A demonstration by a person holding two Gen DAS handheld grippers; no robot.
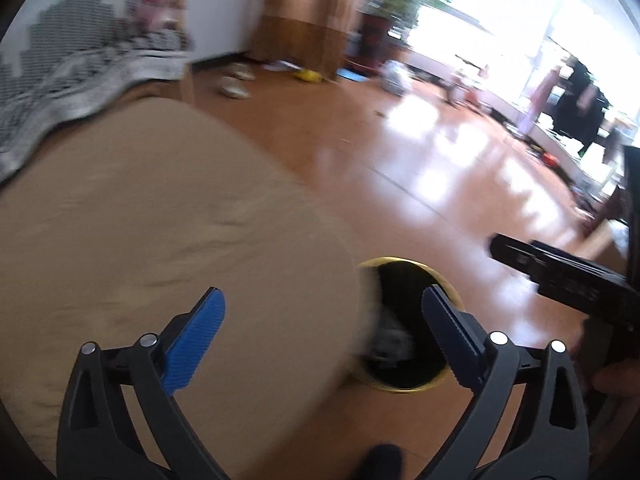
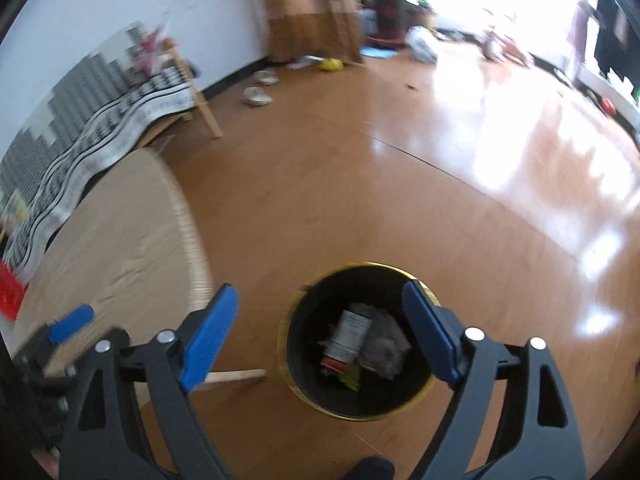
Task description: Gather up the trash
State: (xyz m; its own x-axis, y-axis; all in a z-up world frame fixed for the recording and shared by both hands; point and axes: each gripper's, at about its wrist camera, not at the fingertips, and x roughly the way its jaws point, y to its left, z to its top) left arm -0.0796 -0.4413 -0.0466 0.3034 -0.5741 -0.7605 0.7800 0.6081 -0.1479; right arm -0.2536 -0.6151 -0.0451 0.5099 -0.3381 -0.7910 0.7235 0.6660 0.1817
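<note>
Trash (image 2: 360, 344) lies inside the bin (image 2: 292, 364). Both the left gripper (image 1: 324, 316) and right gripper (image 2: 320, 312) have released, empty jaws; careless lowering could knock the bin over.

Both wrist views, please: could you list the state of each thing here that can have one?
Left gripper: jaws open, nothing between them.
Right gripper: jaws open, nothing between them.
Trash bin: upright on the floor, no lid, partly filled.
Can: lying inside the bin on crumpled trash.
Round table: standing beside the bin, its edge covering part of the rim in the left wrist view.
</note>
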